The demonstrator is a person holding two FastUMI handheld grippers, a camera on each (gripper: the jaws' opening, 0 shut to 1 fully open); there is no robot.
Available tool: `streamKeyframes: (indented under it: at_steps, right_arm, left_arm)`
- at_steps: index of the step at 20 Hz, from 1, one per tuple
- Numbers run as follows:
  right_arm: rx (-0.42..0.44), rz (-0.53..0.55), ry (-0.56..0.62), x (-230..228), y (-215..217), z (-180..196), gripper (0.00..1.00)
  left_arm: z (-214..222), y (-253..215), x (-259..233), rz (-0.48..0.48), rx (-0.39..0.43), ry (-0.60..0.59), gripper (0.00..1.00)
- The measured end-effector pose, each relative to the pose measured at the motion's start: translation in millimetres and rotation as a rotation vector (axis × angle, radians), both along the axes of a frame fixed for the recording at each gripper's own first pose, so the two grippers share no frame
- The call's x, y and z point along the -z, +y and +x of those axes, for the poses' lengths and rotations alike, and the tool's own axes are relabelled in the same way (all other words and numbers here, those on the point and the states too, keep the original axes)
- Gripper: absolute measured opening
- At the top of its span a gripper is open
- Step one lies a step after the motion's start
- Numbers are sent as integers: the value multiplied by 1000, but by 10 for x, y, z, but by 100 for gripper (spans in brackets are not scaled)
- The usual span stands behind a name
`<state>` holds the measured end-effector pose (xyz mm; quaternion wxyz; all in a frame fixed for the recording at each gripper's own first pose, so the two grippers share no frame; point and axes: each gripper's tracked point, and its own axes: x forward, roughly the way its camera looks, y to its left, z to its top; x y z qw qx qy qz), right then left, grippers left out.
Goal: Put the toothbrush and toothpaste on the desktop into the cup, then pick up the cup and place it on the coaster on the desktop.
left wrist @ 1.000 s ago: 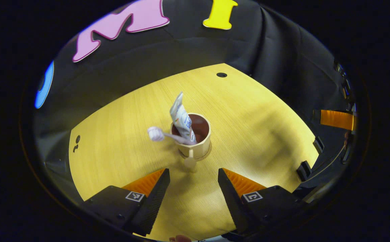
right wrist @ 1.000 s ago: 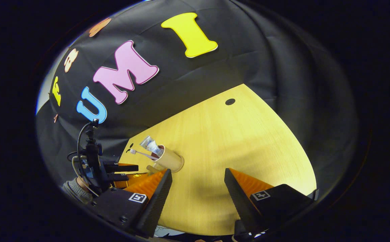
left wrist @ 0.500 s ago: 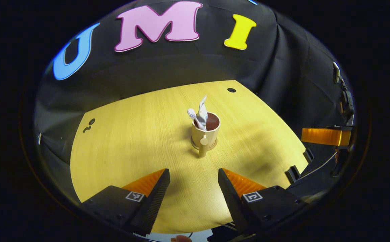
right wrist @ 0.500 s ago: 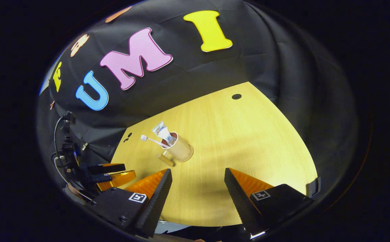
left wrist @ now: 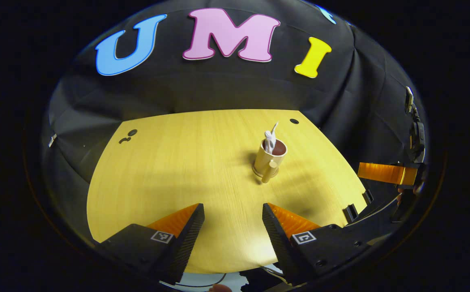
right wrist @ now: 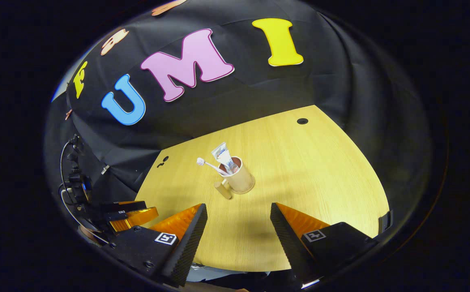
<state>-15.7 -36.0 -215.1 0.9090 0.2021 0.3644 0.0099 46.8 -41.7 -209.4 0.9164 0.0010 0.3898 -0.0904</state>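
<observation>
A beige cup (left wrist: 264,159) with a peg handle stands upright on a thin round coaster (left wrist: 255,173) on the wooden desktop (left wrist: 170,170). A white toothbrush (right wrist: 206,163) and a toothpaste tube (right wrist: 223,155) stick out of the cup (right wrist: 241,179), leaning to the left; the coaster's rim (right wrist: 251,189) shows at its base. My left gripper (left wrist: 232,205) is open and empty, well short of the cup. My right gripper (right wrist: 238,205) is open and empty too, back from the cup. The left gripper (right wrist: 131,211) also appears at the desk's left edge, and an orange finger of the right gripper (left wrist: 385,173) at the far right.
The black cloth wall closes the desk's far side. A round cable hole (right wrist: 302,121) sits near the far right corner, and small dark marks (right wrist: 162,161) near the far left. Bare wood lies all around the cup.
Both grippers have drawn back from the cup, which now looks smaller and farther off in both views. The cup, brush and tube have stayed in place.
</observation>
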Motion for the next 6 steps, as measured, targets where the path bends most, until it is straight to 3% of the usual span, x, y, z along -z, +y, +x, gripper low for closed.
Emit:
streamKeyframes:
  at_steps: [6]
  right_arm:
    - [-21, -13, 14, 37, 248, 1, 96]
  left_arm:
    - [-139, 277, -49, -2, -33, -13, 90]
